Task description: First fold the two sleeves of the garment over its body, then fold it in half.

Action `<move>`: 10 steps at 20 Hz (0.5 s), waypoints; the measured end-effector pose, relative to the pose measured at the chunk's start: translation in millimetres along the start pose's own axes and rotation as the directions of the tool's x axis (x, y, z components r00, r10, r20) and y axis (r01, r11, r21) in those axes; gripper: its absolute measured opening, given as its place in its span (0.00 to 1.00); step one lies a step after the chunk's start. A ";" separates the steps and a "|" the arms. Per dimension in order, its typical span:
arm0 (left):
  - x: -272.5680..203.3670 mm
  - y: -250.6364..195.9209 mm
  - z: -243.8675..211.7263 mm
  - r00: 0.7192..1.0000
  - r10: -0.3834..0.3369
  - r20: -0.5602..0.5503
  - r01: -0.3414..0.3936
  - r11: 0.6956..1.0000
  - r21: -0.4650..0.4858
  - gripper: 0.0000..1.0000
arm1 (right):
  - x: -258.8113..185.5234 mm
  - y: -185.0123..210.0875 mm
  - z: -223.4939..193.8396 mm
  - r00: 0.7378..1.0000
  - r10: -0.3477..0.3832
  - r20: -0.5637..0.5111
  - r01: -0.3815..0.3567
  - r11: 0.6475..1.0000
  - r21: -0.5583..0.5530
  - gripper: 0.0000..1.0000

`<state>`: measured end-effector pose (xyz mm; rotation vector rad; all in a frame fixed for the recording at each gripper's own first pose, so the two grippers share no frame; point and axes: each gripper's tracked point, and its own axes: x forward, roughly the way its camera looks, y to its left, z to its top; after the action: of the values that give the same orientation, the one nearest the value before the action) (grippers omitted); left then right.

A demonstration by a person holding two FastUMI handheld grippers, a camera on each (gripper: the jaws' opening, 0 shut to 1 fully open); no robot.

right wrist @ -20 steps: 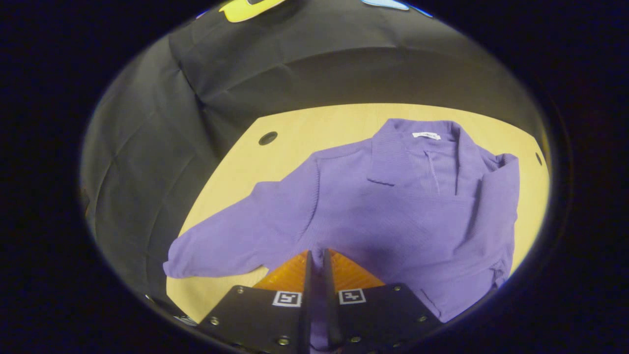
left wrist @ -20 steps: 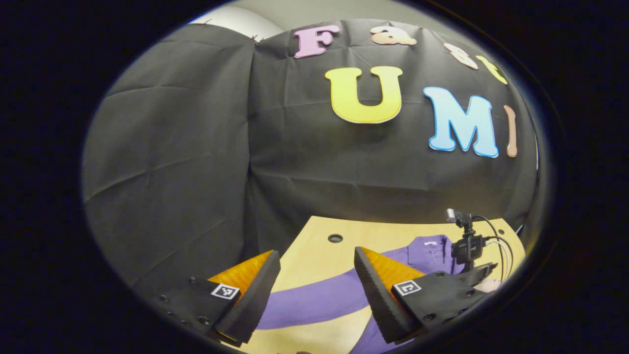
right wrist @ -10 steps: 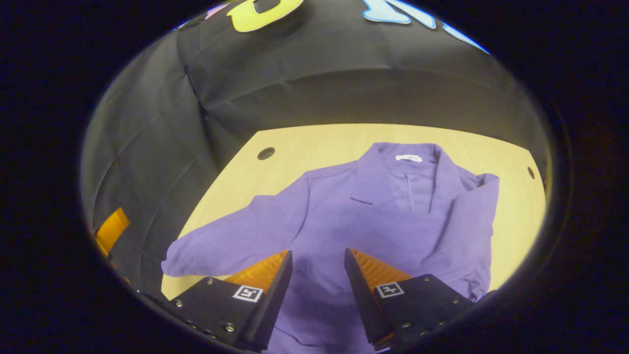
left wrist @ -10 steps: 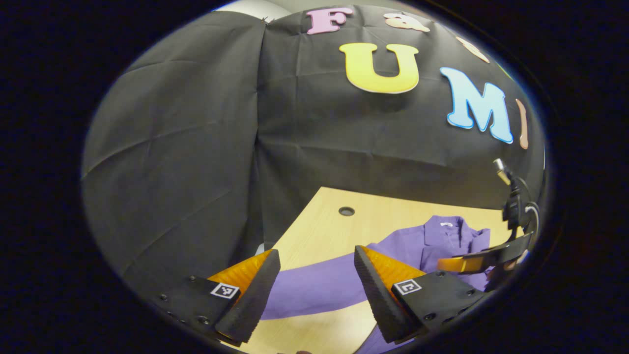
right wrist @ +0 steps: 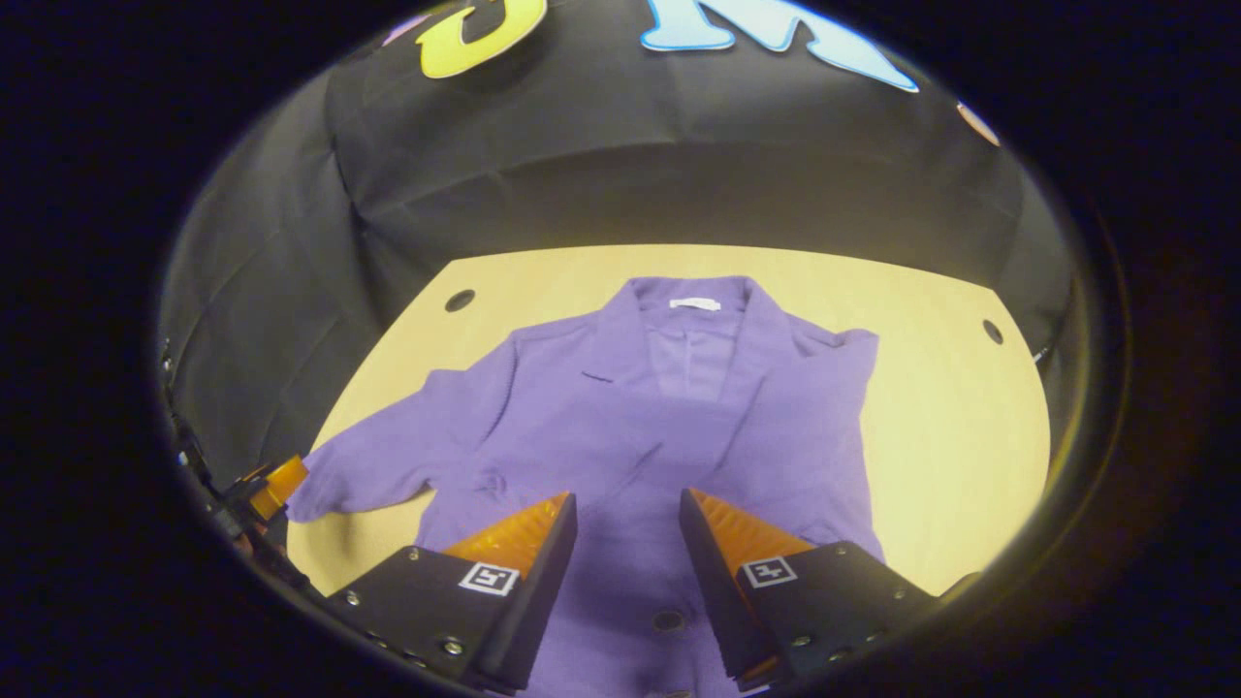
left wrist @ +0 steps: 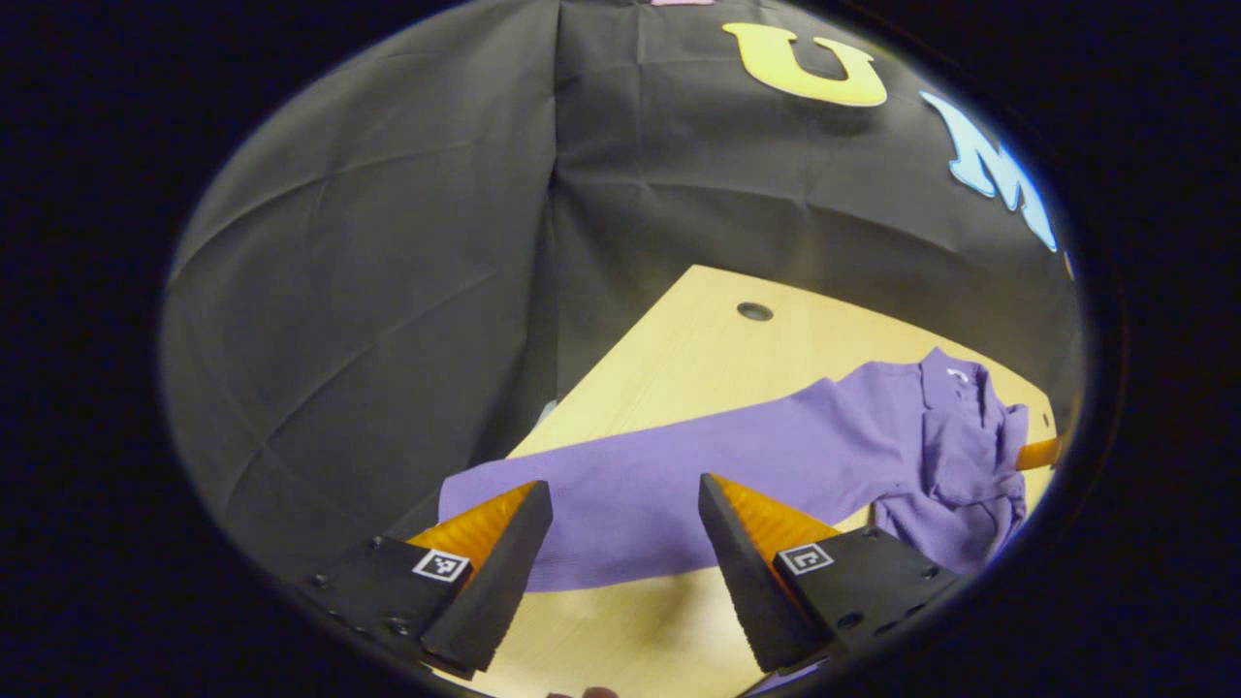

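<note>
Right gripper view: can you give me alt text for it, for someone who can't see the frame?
A purple garment lies collar-up on a light wooden table, one sleeve already folded over its body and the other sleeve stretched out toward the table's left edge. The right gripper is above the garment's lower body with its jaws open, holding nothing.

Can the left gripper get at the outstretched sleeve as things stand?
Probably yes: the left gripper is open, and the sleeve lies flat on the table just beyond its fingertips, with nothing between.
</note>
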<state>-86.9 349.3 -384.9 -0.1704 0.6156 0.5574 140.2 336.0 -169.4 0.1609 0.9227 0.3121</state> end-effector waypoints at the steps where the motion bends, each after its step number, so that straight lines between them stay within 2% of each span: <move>1: 5.7 3.7 -9.2 1.000 0.009 -0.015 -0.008 1.000 0.004 0.98 | -4.6 -6.4 -3.8 1.000 -0.009 -0.001 0.009 1.000 0.007 0.69; 7: 32.5 17.9 -51.7 0.994 0.038 -0.105 -0.039 0.999 -0.012 1.00 | -14.8 -29.1 -9.0 0.999 -0.042 -0.006 0.042 0.999 0.018 0.69; 10: 34.3 18.0 -53.0 0.994 0.047 -0.100 -0.050 0.998 -0.031 1.00 | -17.0 -38.8 -9.1 0.999 -0.048 -0.006 0.049 0.998 0.040 0.69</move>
<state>-100.0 363.1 -447.7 -0.2163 0.7087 0.6088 130.8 293.9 -172.4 0.1743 0.9367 0.2493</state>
